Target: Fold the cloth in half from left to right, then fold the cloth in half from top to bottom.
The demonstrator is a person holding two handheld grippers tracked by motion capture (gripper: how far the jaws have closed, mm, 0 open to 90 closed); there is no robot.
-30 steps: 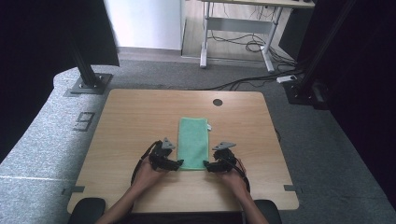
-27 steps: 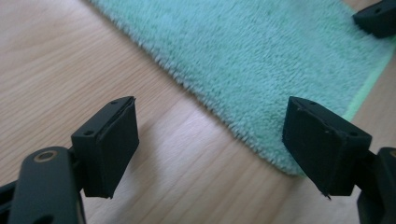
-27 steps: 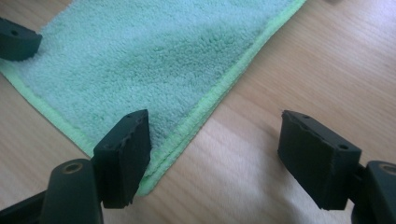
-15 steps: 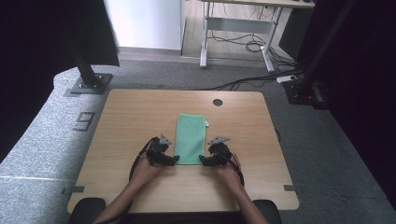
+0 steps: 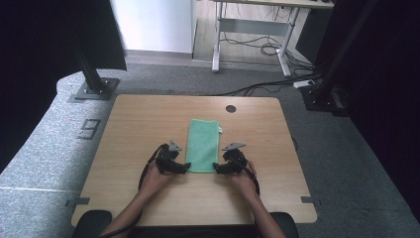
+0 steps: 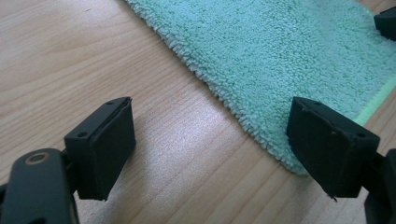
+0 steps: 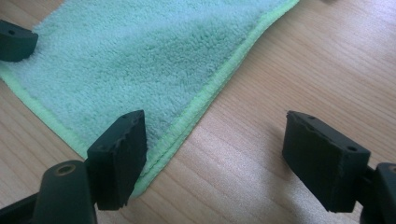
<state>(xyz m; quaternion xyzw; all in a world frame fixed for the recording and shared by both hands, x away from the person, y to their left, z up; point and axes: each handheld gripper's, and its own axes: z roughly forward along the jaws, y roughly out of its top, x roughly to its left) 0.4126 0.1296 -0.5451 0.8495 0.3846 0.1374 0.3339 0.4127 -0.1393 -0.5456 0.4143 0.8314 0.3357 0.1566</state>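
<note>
A folded green towel lies flat in the middle of the wooden table. My left gripper sits low at the towel's near left corner, and my right gripper at its near right corner. In the left gripper view the left gripper stands open, with the towel corner reaching in beside the right-hand jaw and no pad pressing on it. In the right gripper view the right gripper is open too, and the towel's hemmed edge runs past the left-hand jaw.
A round cable hole sits near the table's far edge. Bare wood lies to both sides of the towel. Beyond the table are grey carpet, a black stand base and desk legs with cables.
Both grippers and the towel's near edge have shifted slightly farther up the table. The jaws stay wide apart.
</note>
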